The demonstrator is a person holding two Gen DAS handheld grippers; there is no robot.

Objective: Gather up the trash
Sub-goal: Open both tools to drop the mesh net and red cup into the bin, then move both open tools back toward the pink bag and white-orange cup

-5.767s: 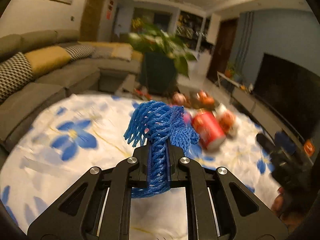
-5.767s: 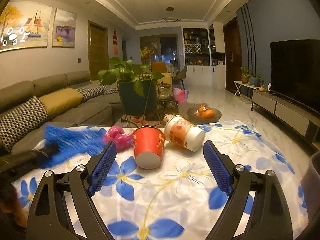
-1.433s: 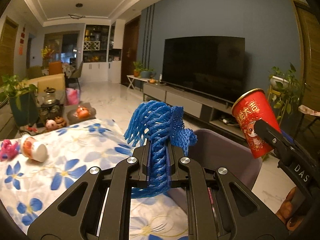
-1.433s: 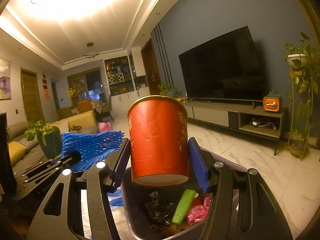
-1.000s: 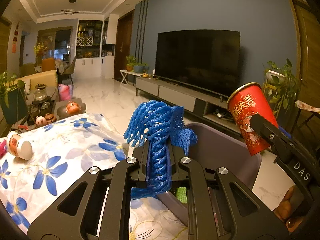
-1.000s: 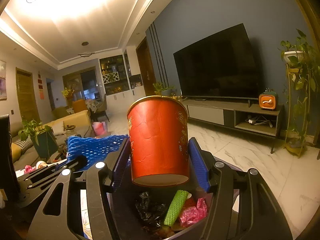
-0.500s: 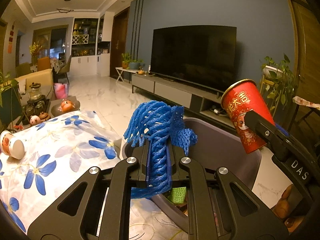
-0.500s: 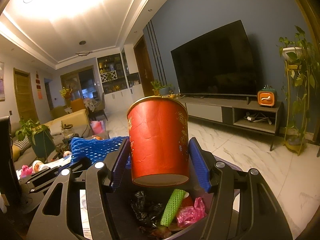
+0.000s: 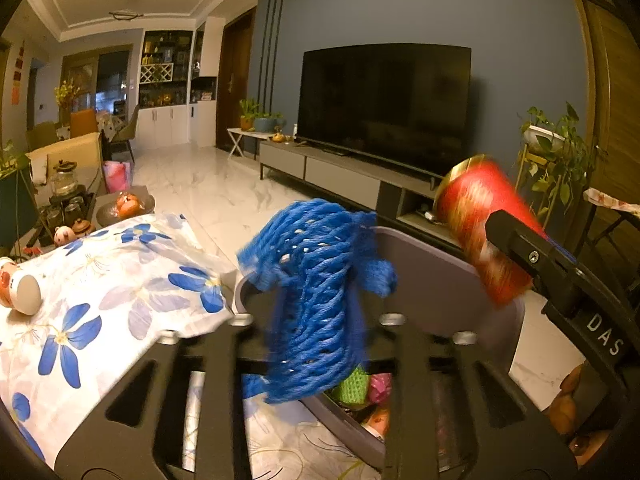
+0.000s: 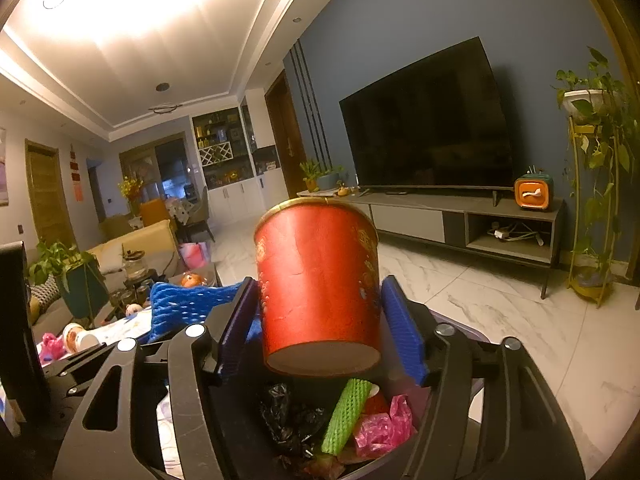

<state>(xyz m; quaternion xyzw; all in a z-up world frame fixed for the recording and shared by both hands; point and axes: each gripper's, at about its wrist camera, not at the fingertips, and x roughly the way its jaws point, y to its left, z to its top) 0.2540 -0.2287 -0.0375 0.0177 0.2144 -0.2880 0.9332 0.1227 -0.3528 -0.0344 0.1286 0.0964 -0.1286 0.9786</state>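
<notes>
Two grippers over grey bin (image 9: 436, 280), lower centre of both views. Left gripper (image 9: 316, 320) blurred, jaws look spread apart, blue foam net (image 9: 316, 300) loose btwn them above bin rim. Right gripper (image 10: 320, 312) jaws parted w/ gaps beside red cup (image 10: 318, 284), cup upright above bin. Bin holds green net (image 10: 346, 416), pink bag (image 10: 384, 428), black bag (image 10: 288, 416). Floral cloth (image 9: 80, 312) lower left, lying cup (image 9: 20, 288) on it.

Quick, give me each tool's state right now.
Left tool: open, the blue foam net between its fingers, blurred.
Right tool: open, the red paper cup loose above the bin.
</notes>
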